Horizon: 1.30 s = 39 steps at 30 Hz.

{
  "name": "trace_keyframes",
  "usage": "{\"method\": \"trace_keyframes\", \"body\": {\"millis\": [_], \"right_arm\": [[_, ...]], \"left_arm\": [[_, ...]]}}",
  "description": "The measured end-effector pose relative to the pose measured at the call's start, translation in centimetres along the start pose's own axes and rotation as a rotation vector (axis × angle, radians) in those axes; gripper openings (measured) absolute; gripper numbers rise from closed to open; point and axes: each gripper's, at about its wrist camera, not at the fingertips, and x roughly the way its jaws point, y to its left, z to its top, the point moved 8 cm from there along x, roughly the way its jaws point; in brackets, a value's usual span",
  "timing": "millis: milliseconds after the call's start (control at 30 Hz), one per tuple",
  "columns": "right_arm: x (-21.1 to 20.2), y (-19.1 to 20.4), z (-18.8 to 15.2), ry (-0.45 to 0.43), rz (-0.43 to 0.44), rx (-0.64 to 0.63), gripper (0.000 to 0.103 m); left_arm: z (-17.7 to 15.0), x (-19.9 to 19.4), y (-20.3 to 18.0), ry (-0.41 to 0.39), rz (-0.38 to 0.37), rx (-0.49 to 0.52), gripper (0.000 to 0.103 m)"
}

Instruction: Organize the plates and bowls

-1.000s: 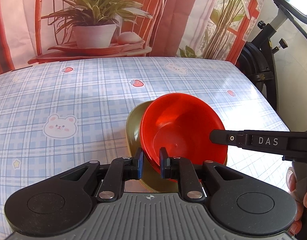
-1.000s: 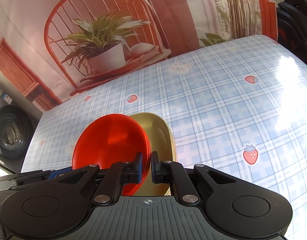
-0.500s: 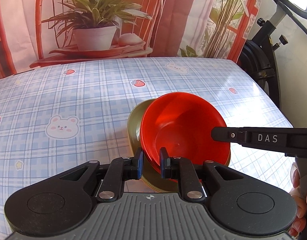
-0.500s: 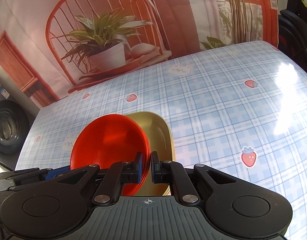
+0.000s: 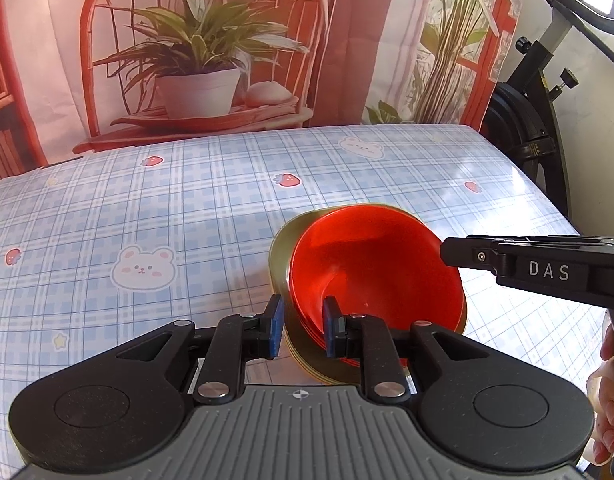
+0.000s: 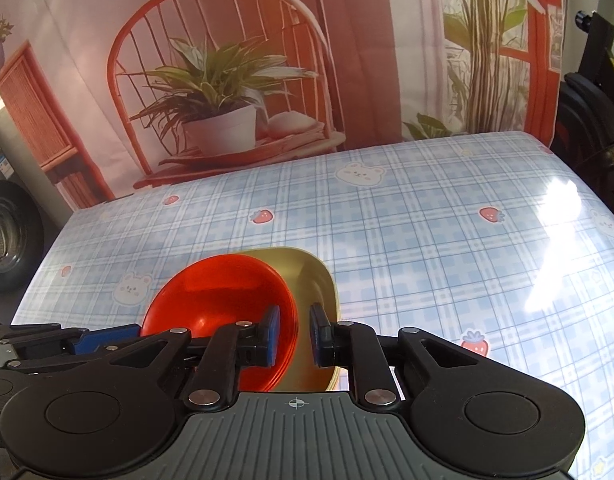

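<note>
A red bowl [image 5: 371,268] sits nested in a gold plate [image 5: 281,248] on the plaid tablecloth. My left gripper [image 5: 303,328] straddles the near-left rims of bowl and plate, its jaws a little apart. In the right wrist view the red bowl [image 6: 223,292] and gold plate [image 6: 311,276] lie just ahead. My right gripper [image 6: 294,334] straddles the bowl's right rim, its jaws apart with a visible gap. The right gripper's finger also shows in the left wrist view [image 5: 507,268] over the bowl's right edge.
The blue plaid tablecloth [image 5: 167,208] with bears and strawberries covers the table. A printed backdrop of a chair and plant [image 5: 203,64] hangs behind. An exercise bike [image 5: 527,120] stands past the right table edge.
Both grippers' jaws have opened slightly around the rims. The bowl and plate now sit lower and flatter on the table.
</note>
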Motion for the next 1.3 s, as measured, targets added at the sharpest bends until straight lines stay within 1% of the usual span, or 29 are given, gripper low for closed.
{"method": "trace_keyframes", "body": {"millis": [100,167,233,267,300,333,367,400,433,467,500,533,567,600,667,700,767,800,867,900,967,1033,1300], "right_arm": [[-1.3,0.2,0.7,-0.039,-0.017,-0.025,0.021],[-2.2,0.2,1.2,-0.065,-0.034,-0.037,0.027],[-3.3,0.2,1.9,-0.090,-0.047,-0.042,0.030],[-3.8,0.2,2.1,-0.102,-0.051,-0.045,0.032],[-4.3,0.2,2.3,-0.112,-0.053,-0.049,0.033],[-5.1,0.3,2.6,-0.128,-0.054,-0.054,0.039],[-5.7,0.4,2.9,-0.141,-0.052,-0.057,0.048],[-6.4,0.5,3.2,-0.153,-0.051,-0.059,0.052],[-7.4,0.5,3.6,-0.174,-0.049,-0.058,0.059],[-8.1,0.5,3.8,-0.189,-0.048,-0.058,0.063],[-9.1,0.5,4.1,-0.210,-0.046,-0.060,0.064],[-10.1,0.5,4.4,-0.227,-0.049,-0.064,0.068],[-10.8,0.5,4.6,-0.239,-0.055,-0.066,0.074],[-11.6,0.5,4.9,-0.252,-0.060,-0.069,0.077],[-13.6,0.6,5.3,-0.282,-0.067,-0.074,0.090],[-14.4,0.7,5.4,-0.294,-0.077,-0.076,0.092],[-16.0,0.9,5.7,-0.317,-0.101,-0.081,0.093],[-17.0,1.1,5.8,-0.331,-0.101,-0.083,0.093],[-18.8,1.5,5.9,-0.354,-0.103,-0.079,0.101],[-19.7,1.7,5.9,-0.367,-0.112,-0.080,0.103],[-21.6,2.3,5.8,-0.397,-0.130,-0.097,0.103],[-23.3,2.7,5.6,-0.416,-0.136,-0.102,0.103],[-29.2,4.7,4.2,-0.489,-0.114,-0.102,0.103]], "left_arm": [[0.6,-1.3,0.2,-0.028,0.023,0.014,0.022],[1.2,-2.6,0.4,-0.060,0.045,0.030,0.022],[1.7,-3.9,0.5,-0.088,0.066,0.043,0.023],[1.9,-4.5,0.5,-0.102,0.077,0.047,0.028],[2.2,-5.6,0.6,-0.125,0.089,0.053,0.037],[2.5,-6.3,0.6,-0.143,0.097,0.054,0.042],[2.7,-7.0,0.7,-0.160,0.105,0.056,0.049],[3.0,-8.2,0.7,-0.185,0.118,0.058,0.052],[3.2,-8.8,0.7,-0.199,0.125,0.060,0.054],[3.5,-9.7,0.7,-0.216,0.135,0.061,0.058],[3.7,-10.6,0.8,-0.233,0.149,0.060,0.065],[4.0,-11.6,0.8,-0.252,0.168,0.060,0.069],[4.2,-12.7,0.7,-0.273,0.188,0.065,0.074],[4.4,-13.6,0.6,-0.293,0.203,0.072,0.077],[4.7,-15.2,0.4,-0.327,0.226,0.086,0.078],[4.8,-16.2,0.3,-0.344,0.235,0.091,0.080],[4.8,-18.3,-0.1,-0.371,0.255,0.083,0.081],[4.9,-19.6,-0.2,-0.389,0.253,0.068,0.081],[4.7,-21.6,-0.6,-0.419,0.247,0.050,0.083],[4.7,-22.7,-0.7,-0.438,0.248,0.050,0.085],[4.6,-25.1,-0.9,-0.480,0.274,0.053,0.088],[4.5,-27.0,-0.9,-0.505,0.296,0.048,0.091],[3.7,-33.1,-0.6,-0.552,0.319,-0.003,0.092]]}}
